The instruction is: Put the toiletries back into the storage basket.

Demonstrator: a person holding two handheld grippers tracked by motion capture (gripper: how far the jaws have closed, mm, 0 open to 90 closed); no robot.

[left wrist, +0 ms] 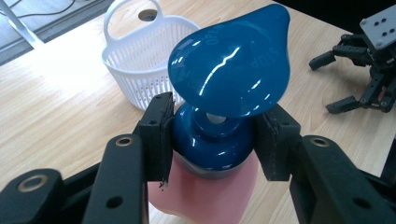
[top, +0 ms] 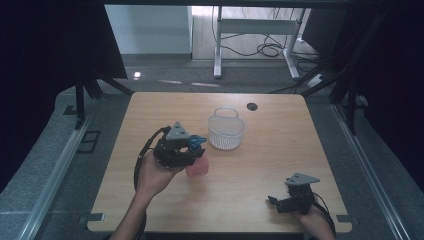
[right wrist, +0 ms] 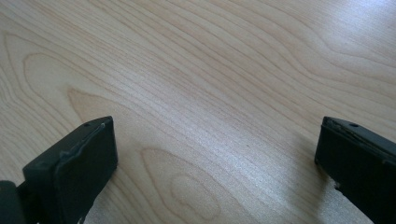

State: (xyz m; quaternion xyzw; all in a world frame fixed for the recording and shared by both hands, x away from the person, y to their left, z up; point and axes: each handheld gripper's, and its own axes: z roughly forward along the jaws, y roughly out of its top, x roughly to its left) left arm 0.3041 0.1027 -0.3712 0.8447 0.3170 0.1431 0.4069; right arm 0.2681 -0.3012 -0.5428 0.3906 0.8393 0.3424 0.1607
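A pink bottle (top: 197,166) with a blue pump cap (left wrist: 231,65) stands on the wooden table (top: 260,165), just left of centre. My left gripper (top: 192,151) is shut on the blue collar (left wrist: 210,144) under the pump head, one jaw on each side. Behind it stands a white plastic basket (top: 226,129) with a handle, also seen in the left gripper view (left wrist: 140,65). My right gripper (top: 280,203) rests low near the table's front right, jaws wide apart with bare wood between its fingertips (right wrist: 79,158).
A round cable hole (top: 252,106) sits in the table's far edge behind the basket. Beyond the table are a white desk frame (top: 255,30) and cables on the floor. Dark curtains hang on both sides.
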